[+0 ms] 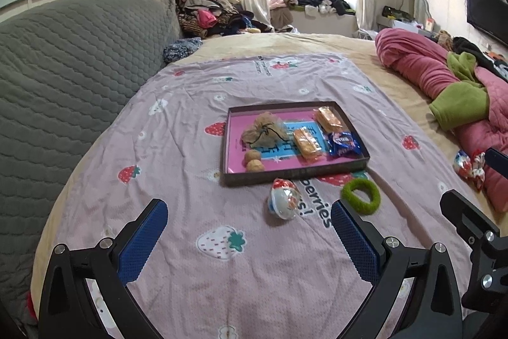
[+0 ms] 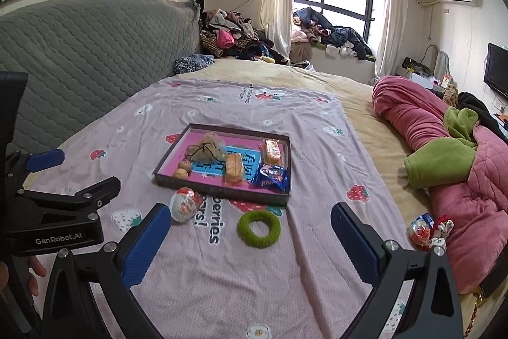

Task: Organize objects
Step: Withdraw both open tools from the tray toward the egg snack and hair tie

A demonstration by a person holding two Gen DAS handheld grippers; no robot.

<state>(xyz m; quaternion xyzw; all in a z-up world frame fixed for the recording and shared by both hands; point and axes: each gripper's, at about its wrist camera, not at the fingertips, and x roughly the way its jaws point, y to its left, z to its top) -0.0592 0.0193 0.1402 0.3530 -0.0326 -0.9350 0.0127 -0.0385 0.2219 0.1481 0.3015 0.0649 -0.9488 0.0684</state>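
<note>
A dark shallow tray (image 1: 287,174) (image 2: 222,192) with a pink bottom lies on the strawberry-print sheet. It holds a burlap pouch (image 1: 263,131), two walnuts (image 1: 254,160), two orange snack packs (image 1: 307,143) and a blue wrapper (image 1: 344,143). In front of it lie a clear egg-shaped capsule (image 1: 284,201) (image 2: 185,204) and a green fuzzy ring (image 1: 360,196) (image 2: 258,228). My left gripper (image 1: 249,240) is open, short of the capsule. My right gripper (image 2: 250,247) is open, with the ring between and just beyond its fingers. A candy and bow bundle (image 2: 430,231) (image 1: 470,167) lies at the right.
A grey quilted headboard (image 1: 70,62) rises on the left. A rolled pink and green blanket (image 2: 451,148) lies along the right side of the bed. Clothes are piled by the window (image 2: 327,30). A hand (image 2: 33,272) shows at the lower left of the right wrist view.
</note>
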